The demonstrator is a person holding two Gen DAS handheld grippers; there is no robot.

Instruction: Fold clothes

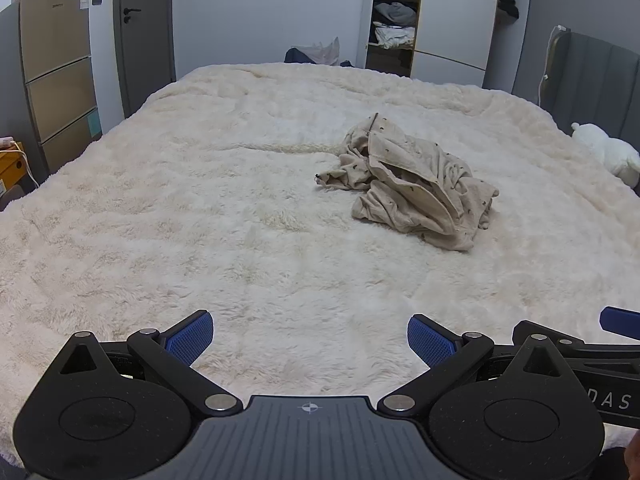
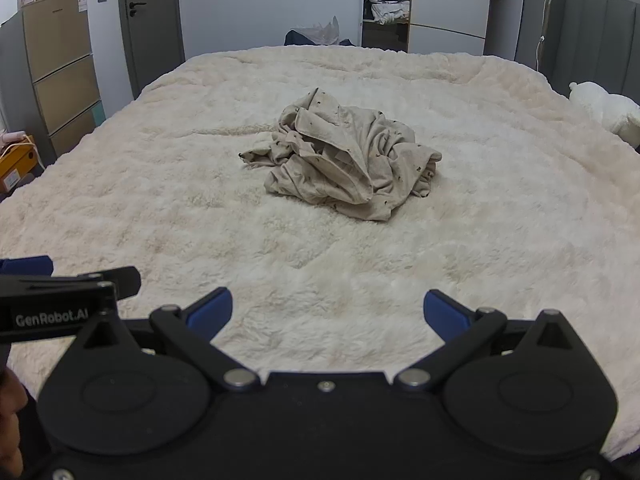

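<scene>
While crumpled, the garment (image 2: 344,160) lies well beyond both spread hand-held grippers (image 2: 328,312).

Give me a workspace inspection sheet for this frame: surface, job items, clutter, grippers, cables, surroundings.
Surface: bed covered by a fluffy cream blanket, rumpled.
Job's things: one beige garment with small dark print, crumpled in a heap mid-bed, unfolded.
Clutter: white plush toy at the right edge, near the headboard.
Grippers: left gripper and right gripper both open, jaws wide, holding nothing, short of the garment.
Cables: white cable hanging down the headboard; another by the yellow box at left.
Surroundings: grey door, drawer cabinet, open wardrobe with clothes on its shelves.
</scene>
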